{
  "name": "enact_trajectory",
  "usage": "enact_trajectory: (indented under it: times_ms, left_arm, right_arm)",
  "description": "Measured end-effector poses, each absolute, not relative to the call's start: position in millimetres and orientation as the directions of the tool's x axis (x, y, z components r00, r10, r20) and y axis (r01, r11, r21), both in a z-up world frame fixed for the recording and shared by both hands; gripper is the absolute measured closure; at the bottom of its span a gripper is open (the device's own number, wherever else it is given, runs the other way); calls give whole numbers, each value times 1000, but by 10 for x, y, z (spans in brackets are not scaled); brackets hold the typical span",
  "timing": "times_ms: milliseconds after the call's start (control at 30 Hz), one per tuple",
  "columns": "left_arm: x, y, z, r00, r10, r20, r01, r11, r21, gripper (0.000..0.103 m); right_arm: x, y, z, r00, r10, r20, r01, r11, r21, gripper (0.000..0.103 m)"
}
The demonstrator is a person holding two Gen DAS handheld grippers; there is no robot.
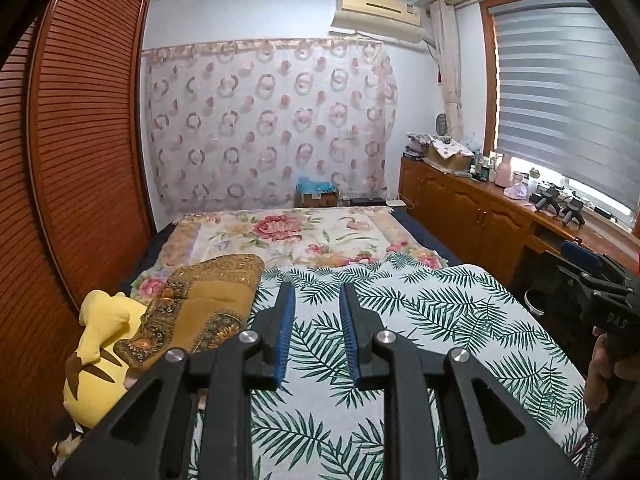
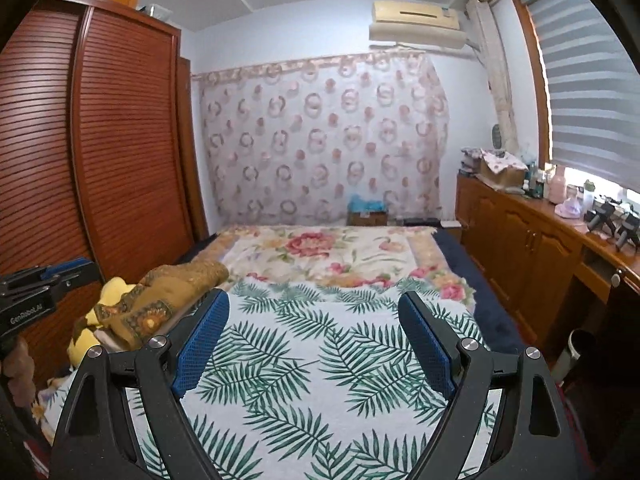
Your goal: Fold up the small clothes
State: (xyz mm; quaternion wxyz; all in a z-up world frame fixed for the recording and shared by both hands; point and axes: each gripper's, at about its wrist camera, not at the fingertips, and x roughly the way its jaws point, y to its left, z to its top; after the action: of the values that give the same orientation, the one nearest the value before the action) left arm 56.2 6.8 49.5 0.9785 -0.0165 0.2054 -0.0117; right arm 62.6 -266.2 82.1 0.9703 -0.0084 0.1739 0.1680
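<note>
My left gripper [image 1: 317, 286] hovers over the white palm-leaf sheet [image 1: 420, 320], open by a narrow gap, with nothing between its blue pads. Just to its left lies a bunched brown patterned cloth [image 1: 208, 296]. My right gripper [image 2: 314, 294] is open wide above the same palm-leaf sheet [image 2: 320, 344] and also holds nothing. The brown cloth [image 2: 168, 292] sits beyond its left finger. Each gripper shows at the edge of the other's view: the right gripper's body [image 1: 600, 284] with a hand under it, and the left gripper's body [image 2: 36, 292].
A yellow plush toy [image 1: 100, 344] lies against the brown cloth at the bed's left edge. A floral blanket [image 1: 288, 236] covers the far half of the bed. A louvred wooden wardrobe [image 1: 80, 140] stands on the left, and a cluttered wooden cabinet [image 1: 480, 216] on the right.
</note>
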Motion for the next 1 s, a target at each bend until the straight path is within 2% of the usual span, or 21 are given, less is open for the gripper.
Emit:
enact_trajectory:
  times_ms: [1000]
  left_arm:
    - [551,122,453,913,-19,-408,1,999,-46,81]
  right_arm:
    - [605,-2670,823,884,318,-343,-323,945,44,15]
